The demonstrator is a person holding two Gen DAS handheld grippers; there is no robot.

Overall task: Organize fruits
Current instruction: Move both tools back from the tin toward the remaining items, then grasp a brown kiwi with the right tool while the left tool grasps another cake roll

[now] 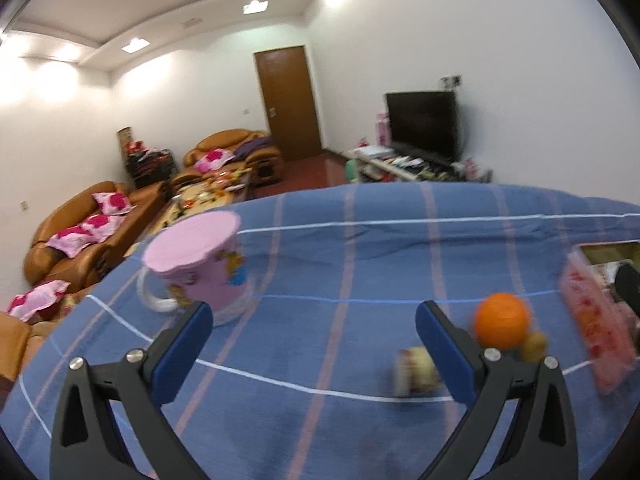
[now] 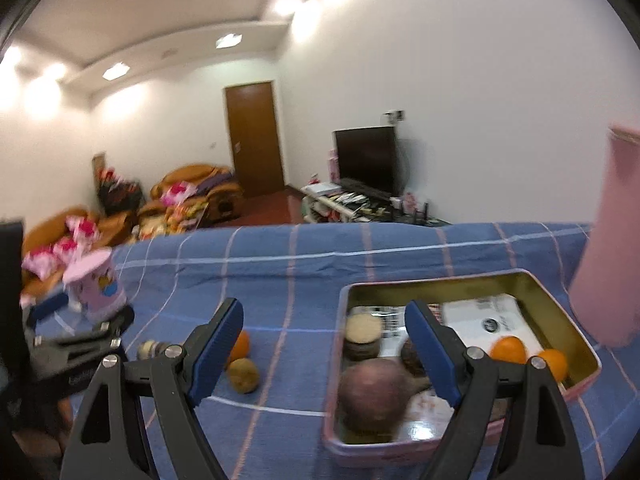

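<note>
An orange (image 1: 502, 322) and a brownish-green kiwi (image 1: 534, 346) lie together on the blue striped cloth, just right of my left gripper (image 1: 314, 312). That gripper is open and holds nothing. In the right wrist view the same orange (image 2: 240, 344) and kiwi (image 2: 243, 374) lie behind the left finger of my right gripper (image 2: 324, 310), which is also open and holds nothing. A pink tin (image 2: 460, 280) with a gold inside holds two oranges (image 2: 508, 350), a blurred brown round fruit (image 2: 374, 394), a stack of round biscuits (image 2: 362, 332) and white packets.
A pink lidded mug (image 1: 200, 268) stands on the cloth beyond the left finger. A small blurred packet (image 1: 416, 372) lies beside the right finger. A tall pink object (image 2: 612, 240) rises at the right edge. Sofas, a door and a television fill the room behind.
</note>
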